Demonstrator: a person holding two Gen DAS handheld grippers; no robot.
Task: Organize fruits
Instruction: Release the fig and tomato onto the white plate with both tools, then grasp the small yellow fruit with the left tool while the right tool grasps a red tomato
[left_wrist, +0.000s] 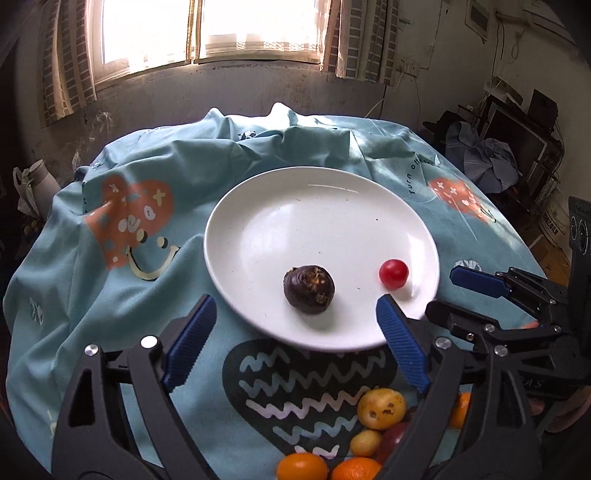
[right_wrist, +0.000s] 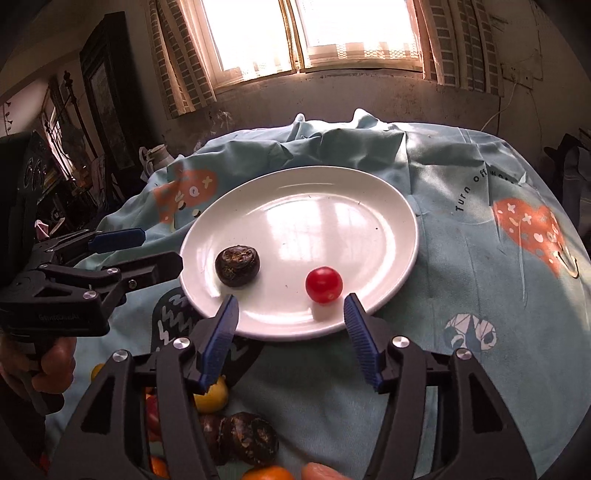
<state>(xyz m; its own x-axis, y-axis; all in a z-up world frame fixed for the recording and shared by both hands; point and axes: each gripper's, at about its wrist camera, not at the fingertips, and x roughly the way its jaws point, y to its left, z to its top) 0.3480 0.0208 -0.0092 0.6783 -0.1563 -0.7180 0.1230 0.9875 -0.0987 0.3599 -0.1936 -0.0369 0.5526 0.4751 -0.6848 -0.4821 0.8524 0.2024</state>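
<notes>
A white plate (left_wrist: 321, 221) (right_wrist: 332, 206) lies in the middle of the table. On it sit a dark brown, rough-skinned fruit (left_wrist: 309, 290) (right_wrist: 238, 266) and a red cherry tomato (left_wrist: 393, 273) (right_wrist: 324, 285), well apart. My left gripper (left_wrist: 295, 300) (right_wrist: 161, 247) hangs open at the plate's near edge, in line with the dark fruit and holding nothing. Just right of it, my right gripper (right_wrist: 291, 298) (left_wrist: 443, 291) stands open and empty, close before the tomato. Beneath both lies a pile of yellow fruits (left_wrist: 381, 408), oranges (left_wrist: 302, 466) and more dark fruits (right_wrist: 247, 437).
A light blue printed cloth (left_wrist: 110, 295) covers the round table and is bunched up at the far side (left_wrist: 295, 133). Behind it are a wall and a bright window. A white jug (left_wrist: 40, 181) stands off the left edge, and cluttered furniture (left_wrist: 517, 147) on the right.
</notes>
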